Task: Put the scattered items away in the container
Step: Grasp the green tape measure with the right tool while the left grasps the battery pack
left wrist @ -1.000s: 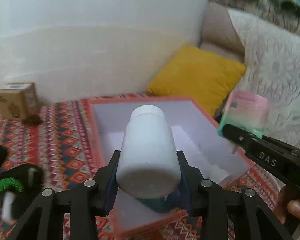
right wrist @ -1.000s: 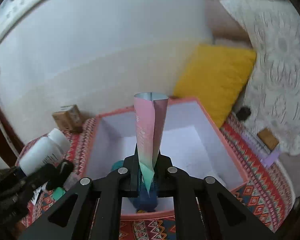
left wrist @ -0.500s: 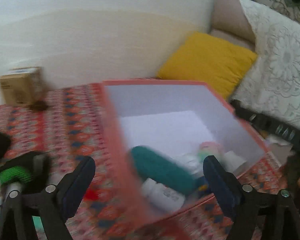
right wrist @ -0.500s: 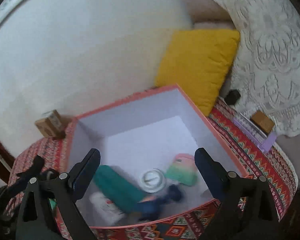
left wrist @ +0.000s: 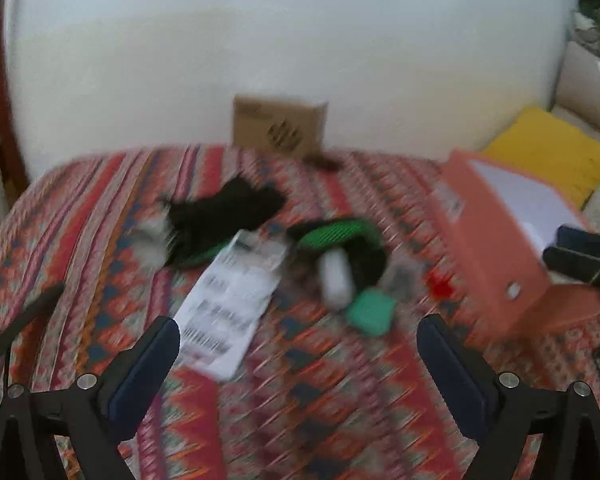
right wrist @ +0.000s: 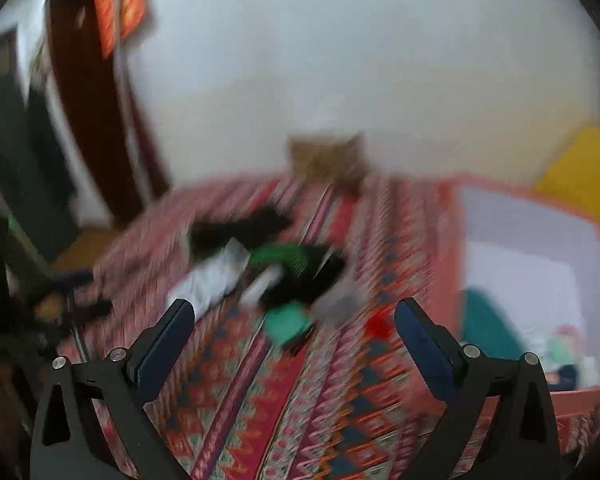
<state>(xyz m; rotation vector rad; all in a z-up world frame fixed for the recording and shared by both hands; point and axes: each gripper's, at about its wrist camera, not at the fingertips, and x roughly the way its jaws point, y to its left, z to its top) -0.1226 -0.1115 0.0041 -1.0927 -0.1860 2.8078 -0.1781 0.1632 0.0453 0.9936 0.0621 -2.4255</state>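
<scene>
Both views are blurred by motion. My left gripper (left wrist: 298, 344) is open and empty above the patterned cloth. Ahead of it lie a white printed paper (left wrist: 232, 300), a black cloth (left wrist: 224, 212), a green and black item (left wrist: 340, 236), a small white object (left wrist: 334, 278), a green piece (left wrist: 370, 312) and a small red piece (left wrist: 438, 284). The orange box (left wrist: 492, 248) stands at the right. My right gripper (right wrist: 294, 324) is open and empty, facing the same pile (right wrist: 288, 268). The box (right wrist: 512, 216) at its right holds a teal item (right wrist: 486, 328) and a pink-green packet (right wrist: 562, 344).
A brown cardboard box (left wrist: 280, 126) stands by the white wall at the back. A yellow cushion (left wrist: 548, 152) lies behind the orange box. A dark door frame (right wrist: 88, 92) is at the left in the right wrist view. The right gripper's body (left wrist: 584, 256) shows over the orange box.
Both grippers released their loads, the white bottle and the pink-green packet, into the box. Both then swung left from the box toward the scattered pile.
</scene>
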